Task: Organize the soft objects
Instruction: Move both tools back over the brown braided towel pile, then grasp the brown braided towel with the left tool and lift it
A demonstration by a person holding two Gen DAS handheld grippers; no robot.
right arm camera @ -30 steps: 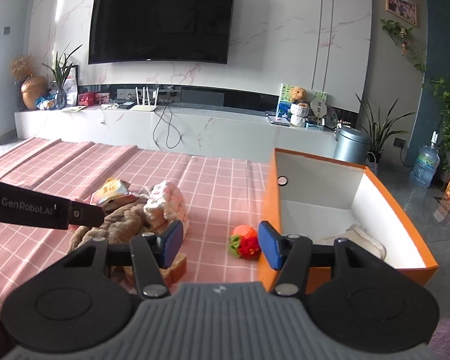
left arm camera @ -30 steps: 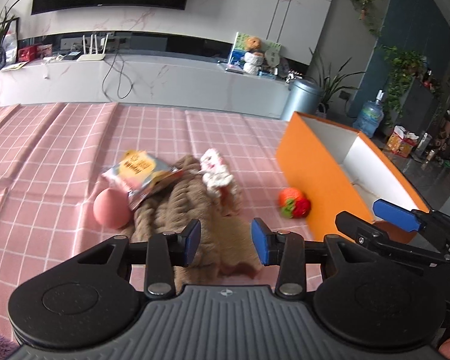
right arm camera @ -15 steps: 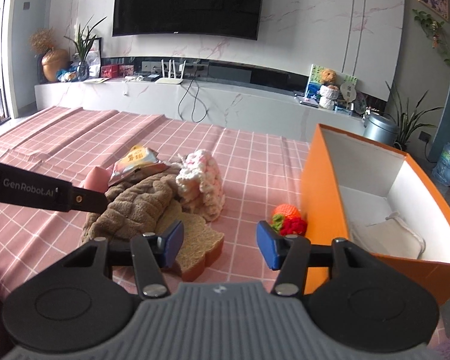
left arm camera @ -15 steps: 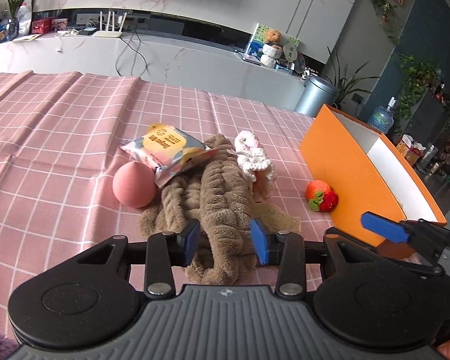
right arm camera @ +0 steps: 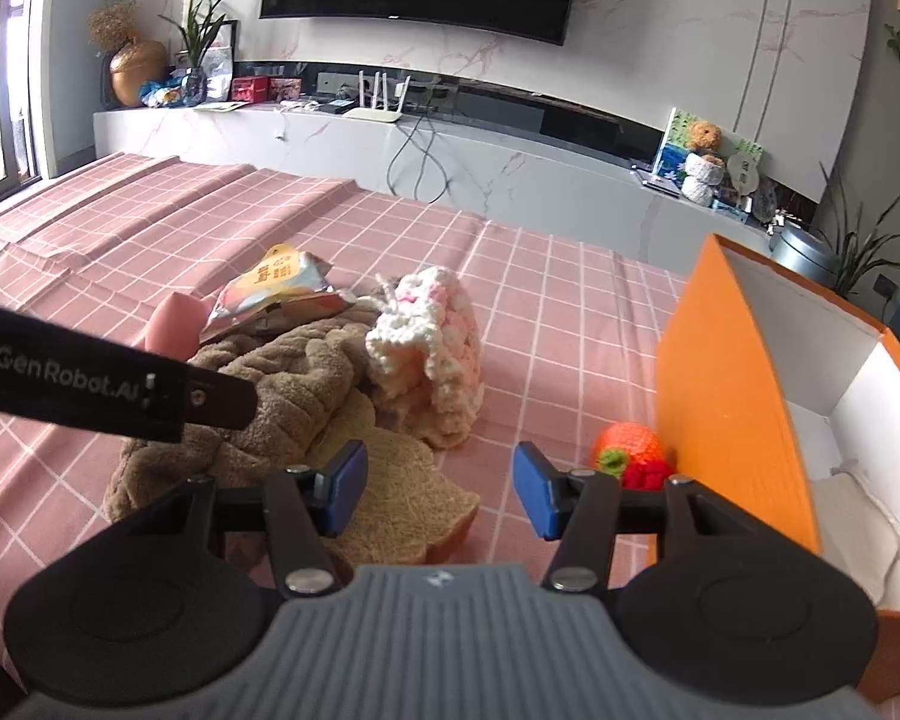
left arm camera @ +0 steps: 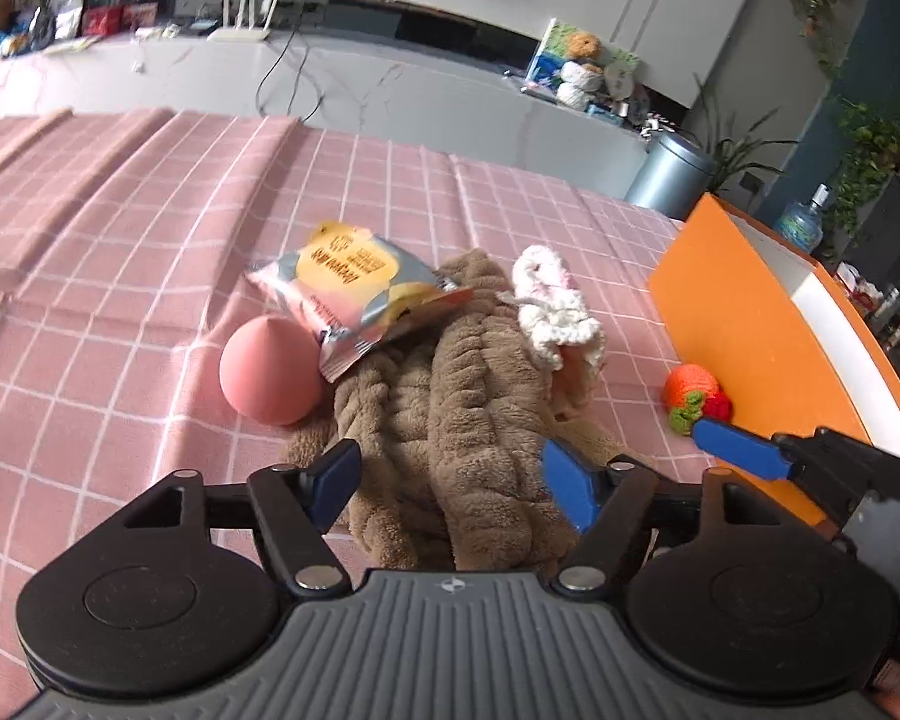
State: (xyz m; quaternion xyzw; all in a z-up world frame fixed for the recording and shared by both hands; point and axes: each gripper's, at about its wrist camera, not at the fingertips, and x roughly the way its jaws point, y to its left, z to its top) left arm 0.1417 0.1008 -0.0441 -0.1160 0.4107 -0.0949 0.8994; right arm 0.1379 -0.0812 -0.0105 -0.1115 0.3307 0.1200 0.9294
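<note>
A ribbed, fluffy brown towel (left arm camera: 450, 420) lies bunched between the left gripper (left arm camera: 450, 483)'s opening fingers, untouched; the right gripper (right arm camera: 439, 489)'s fingers gape empty

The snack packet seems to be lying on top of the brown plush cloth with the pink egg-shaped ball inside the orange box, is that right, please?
Not quite. The snack packet does rest on the brown plush cloth, but the pink egg-shaped ball is not in the orange box. It sits on the checked tablecloth beside the packet, as the left wrist view shows.
</note>
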